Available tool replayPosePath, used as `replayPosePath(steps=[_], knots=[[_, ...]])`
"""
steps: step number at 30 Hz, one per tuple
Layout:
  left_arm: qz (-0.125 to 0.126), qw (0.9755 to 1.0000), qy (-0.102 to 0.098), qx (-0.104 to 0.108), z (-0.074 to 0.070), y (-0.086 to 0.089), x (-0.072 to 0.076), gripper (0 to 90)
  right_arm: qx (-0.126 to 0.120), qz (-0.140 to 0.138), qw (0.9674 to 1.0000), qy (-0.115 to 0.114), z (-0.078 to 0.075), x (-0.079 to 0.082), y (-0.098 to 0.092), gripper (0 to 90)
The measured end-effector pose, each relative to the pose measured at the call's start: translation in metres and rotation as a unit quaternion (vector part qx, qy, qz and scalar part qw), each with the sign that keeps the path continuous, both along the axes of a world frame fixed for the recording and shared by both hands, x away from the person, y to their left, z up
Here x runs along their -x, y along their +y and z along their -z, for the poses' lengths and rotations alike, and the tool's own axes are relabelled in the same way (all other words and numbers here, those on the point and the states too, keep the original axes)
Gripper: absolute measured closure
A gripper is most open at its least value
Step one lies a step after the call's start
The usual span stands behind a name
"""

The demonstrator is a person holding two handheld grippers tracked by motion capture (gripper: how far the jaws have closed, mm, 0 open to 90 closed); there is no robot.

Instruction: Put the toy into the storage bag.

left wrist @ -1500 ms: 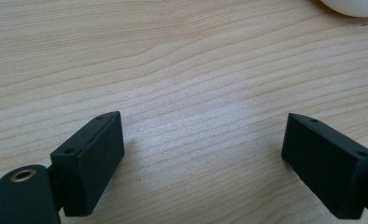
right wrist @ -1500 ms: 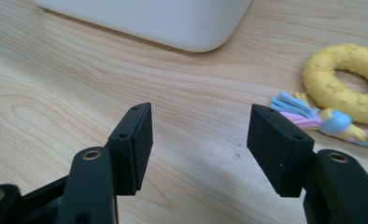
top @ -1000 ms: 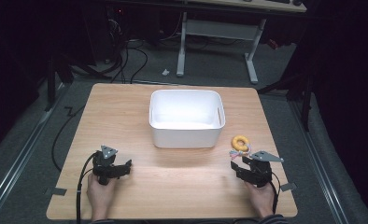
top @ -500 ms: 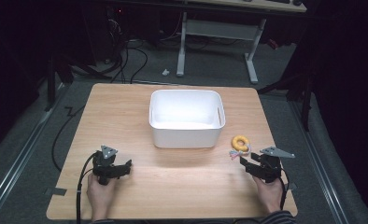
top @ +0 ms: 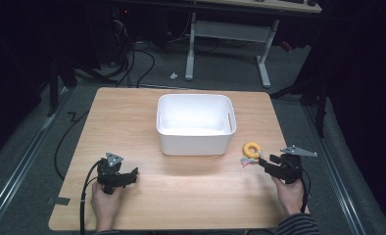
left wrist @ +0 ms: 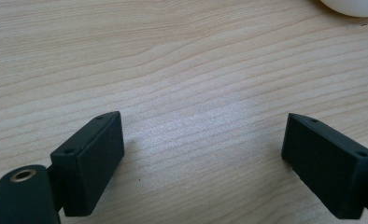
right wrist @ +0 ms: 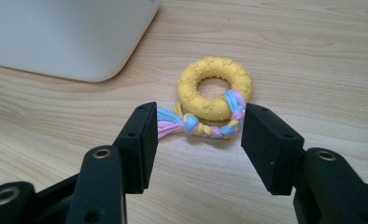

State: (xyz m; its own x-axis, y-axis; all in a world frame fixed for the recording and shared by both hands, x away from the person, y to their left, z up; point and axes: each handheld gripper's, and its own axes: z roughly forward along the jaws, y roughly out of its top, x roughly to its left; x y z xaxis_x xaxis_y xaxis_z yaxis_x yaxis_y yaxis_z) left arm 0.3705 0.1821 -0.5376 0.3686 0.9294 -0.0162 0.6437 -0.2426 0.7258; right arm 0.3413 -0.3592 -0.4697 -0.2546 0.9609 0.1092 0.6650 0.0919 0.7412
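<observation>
Yellow rubber ring toy with braided pastel rope point(right wrist: 214, 95) framed by the right gripper point(right wrist: 198, 140).
Both grippers' jaws are held apart, nothing gripped; left gripper point(left wrist: 201, 154) over bare wood.

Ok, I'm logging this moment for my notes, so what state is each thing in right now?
White bin: upright on the table, open-topped, looks empty.
Yellow ring toy: lying flat on the table beside the bin, its braided rope tail between the right gripper's jaws, not yet clamped.
Right gripper: open, jaws either side of the rope.
Left gripper: open wide over bare wood, holding nothing.
</observation>
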Motion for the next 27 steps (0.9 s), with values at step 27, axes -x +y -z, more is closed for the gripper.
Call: replayPosePath(steps=[27], knots=[[0.000,1.0000,0.000,0.000,0.000,0.000,0.000,13.2,0.023,0.009,0.9991,0.033,-0.020,-0.045,-0.002,48.0]])
